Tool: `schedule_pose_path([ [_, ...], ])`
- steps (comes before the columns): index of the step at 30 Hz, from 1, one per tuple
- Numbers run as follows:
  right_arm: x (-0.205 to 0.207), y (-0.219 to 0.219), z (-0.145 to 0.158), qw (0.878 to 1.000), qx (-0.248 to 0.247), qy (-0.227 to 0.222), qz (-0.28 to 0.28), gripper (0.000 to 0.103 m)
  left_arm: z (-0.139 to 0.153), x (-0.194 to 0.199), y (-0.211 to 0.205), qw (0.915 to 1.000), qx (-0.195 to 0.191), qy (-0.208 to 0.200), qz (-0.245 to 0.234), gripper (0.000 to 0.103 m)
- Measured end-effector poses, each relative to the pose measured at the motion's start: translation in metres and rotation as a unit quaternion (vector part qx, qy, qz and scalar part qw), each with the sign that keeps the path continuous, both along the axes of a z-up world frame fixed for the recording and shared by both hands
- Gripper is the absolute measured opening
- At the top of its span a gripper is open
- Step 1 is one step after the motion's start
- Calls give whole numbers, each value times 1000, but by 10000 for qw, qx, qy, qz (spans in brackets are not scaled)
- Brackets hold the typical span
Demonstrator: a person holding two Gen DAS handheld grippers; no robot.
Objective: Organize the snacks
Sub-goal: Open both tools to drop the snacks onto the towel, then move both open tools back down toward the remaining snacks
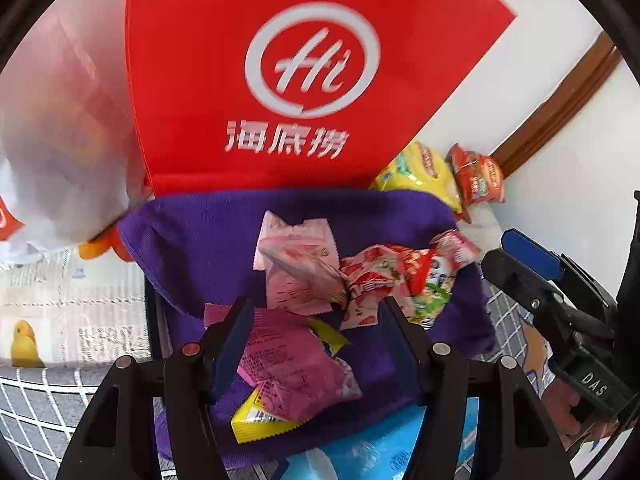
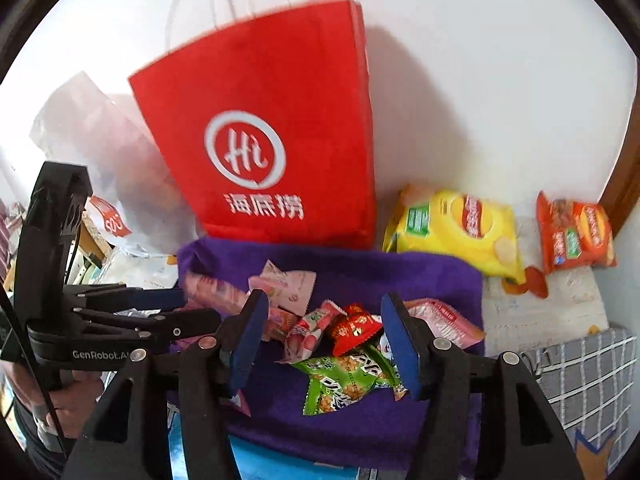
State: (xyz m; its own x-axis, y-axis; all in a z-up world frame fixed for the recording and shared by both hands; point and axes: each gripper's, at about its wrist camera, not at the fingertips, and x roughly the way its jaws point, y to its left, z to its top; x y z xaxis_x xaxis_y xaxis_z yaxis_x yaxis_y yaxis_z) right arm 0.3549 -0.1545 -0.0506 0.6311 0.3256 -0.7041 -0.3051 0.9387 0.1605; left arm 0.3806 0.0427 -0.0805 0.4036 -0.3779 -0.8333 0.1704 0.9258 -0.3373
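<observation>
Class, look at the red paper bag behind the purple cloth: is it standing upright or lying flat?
Upright, leaning a little. The red bag stands on its base behind the purple cloth, logo facing out, handles rising above its top edge.

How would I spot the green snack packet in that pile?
Find the big red bag against the wall; a purple cloth lies before it. On the cloth's near side lies the green packet, the only green wrapper among pink and red ones.

A home, it seemed, checked bedding (image 2: 592, 364), white wall (image 2: 480, 80), brown wooden trim (image 1: 560, 104), red shopping bag (image 2: 272, 128).
</observation>
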Motion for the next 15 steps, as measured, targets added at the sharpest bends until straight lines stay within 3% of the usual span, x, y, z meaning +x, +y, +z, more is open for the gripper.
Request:
schedule_pose_path([
  [5,-23,0,13,9996,-55,-239,-149,58,26,-12,6,9992,-152,-363,40,65],
  [15,-92,-24,28,9990,-29,-320,-296,58,71,-50,-8,9923,-434,-1104,-351,65],
])
